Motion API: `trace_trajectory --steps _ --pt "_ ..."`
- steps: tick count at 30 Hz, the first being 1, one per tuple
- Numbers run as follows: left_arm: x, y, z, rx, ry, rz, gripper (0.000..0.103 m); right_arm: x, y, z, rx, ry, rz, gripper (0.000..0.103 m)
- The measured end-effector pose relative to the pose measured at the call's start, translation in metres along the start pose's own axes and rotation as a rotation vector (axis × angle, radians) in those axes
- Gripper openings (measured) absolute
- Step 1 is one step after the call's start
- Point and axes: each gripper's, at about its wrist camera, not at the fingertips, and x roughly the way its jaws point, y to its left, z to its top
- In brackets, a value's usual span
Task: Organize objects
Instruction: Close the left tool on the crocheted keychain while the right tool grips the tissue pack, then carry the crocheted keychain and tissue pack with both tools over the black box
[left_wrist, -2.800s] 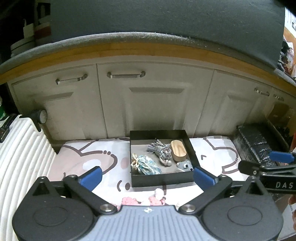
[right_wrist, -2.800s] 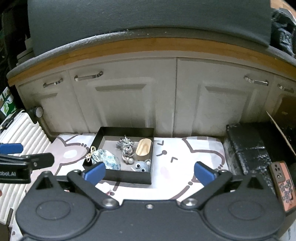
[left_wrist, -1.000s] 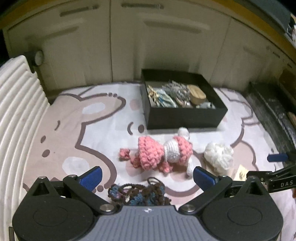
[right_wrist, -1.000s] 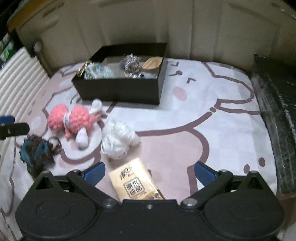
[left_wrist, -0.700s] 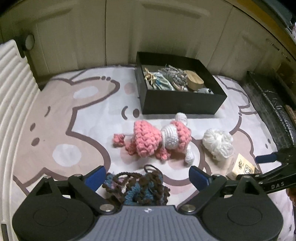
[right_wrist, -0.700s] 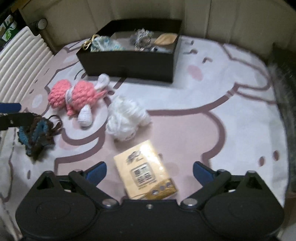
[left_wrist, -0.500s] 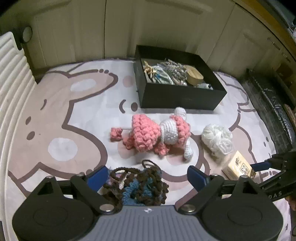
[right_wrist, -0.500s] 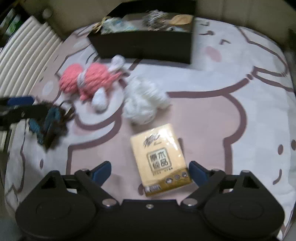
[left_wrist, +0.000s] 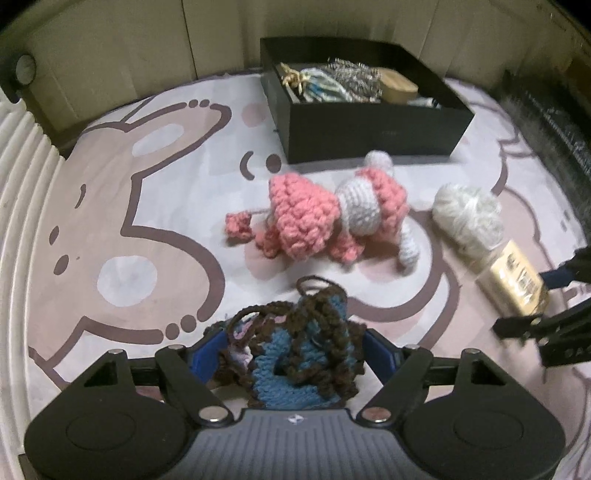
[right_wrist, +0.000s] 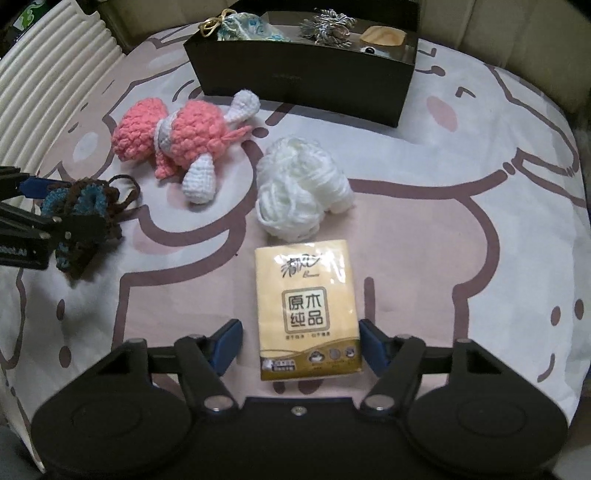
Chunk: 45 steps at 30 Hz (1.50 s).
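A brown and blue crochet piece (left_wrist: 295, 354) lies on the mat between the open fingers of my left gripper (left_wrist: 295, 350); it also shows in the right wrist view (right_wrist: 81, 214). A yellow tissue pack (right_wrist: 306, 310) lies between the open fingers of my right gripper (right_wrist: 301, 343); it also shows in the left wrist view (left_wrist: 513, 284). A pink and white crochet doll (left_wrist: 325, 218) (right_wrist: 177, 140) and a white yarn ball (left_wrist: 469, 218) (right_wrist: 303, 188) lie on the mat. A black box (left_wrist: 369, 125) (right_wrist: 303, 77) behind them holds several small items.
The cartoon-print mat (right_wrist: 443, 221) covers the floor. A white ribbed suitcase (left_wrist: 22, 184) stands at the left. Cabinet doors (left_wrist: 147, 55) run behind the box. A dark bundle (left_wrist: 546, 122) lies along the right edge.
Both grippers have come down and forward towards the mat. The left now straddles the brown and blue crochet piece. The right now straddles the tissue pack.
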Motion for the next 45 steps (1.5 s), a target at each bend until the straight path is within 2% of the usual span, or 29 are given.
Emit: trace_trajectory --steps 2,6,7,11,14,20,21,45 --pt "0.003 0.0 0.0 0.002 0.011 0.007 0.08 -0.001 -0.002 0.001 0.007 -0.003 -0.01 0.059" --pt "0.009 -0.005 0.001 0.029 0.032 0.03 0.08 -0.001 -0.005 0.001 0.024 -0.005 -0.012 0.055" --pt "0.011 -0.006 0.002 0.039 0.038 0.034 0.078 -0.001 -0.004 0.001 0.019 -0.005 -0.014 0.054" --pt "0.011 -0.01 0.003 0.06 0.051 0.033 0.056 -0.001 -0.002 0.002 0.002 -0.001 -0.027 0.054" --pt "0.008 -0.009 0.003 0.05 0.048 0.03 0.051 -0.002 -0.002 0.003 0.006 -0.003 -0.027 0.054" --pt "-0.007 -0.004 0.003 -0.005 0.009 0.005 0.05 -0.018 0.0 0.004 0.025 -0.059 -0.039 0.054" --pt "-0.01 -0.004 0.003 -0.01 -0.001 0.003 0.05 -0.022 0.0 0.005 0.123 -0.111 -0.08 0.054" --pt "-0.101 -0.022 -0.003 -0.195 -0.267 -0.031 0.05 -0.125 0.008 -0.011 0.302 -0.44 -0.112 0.054"
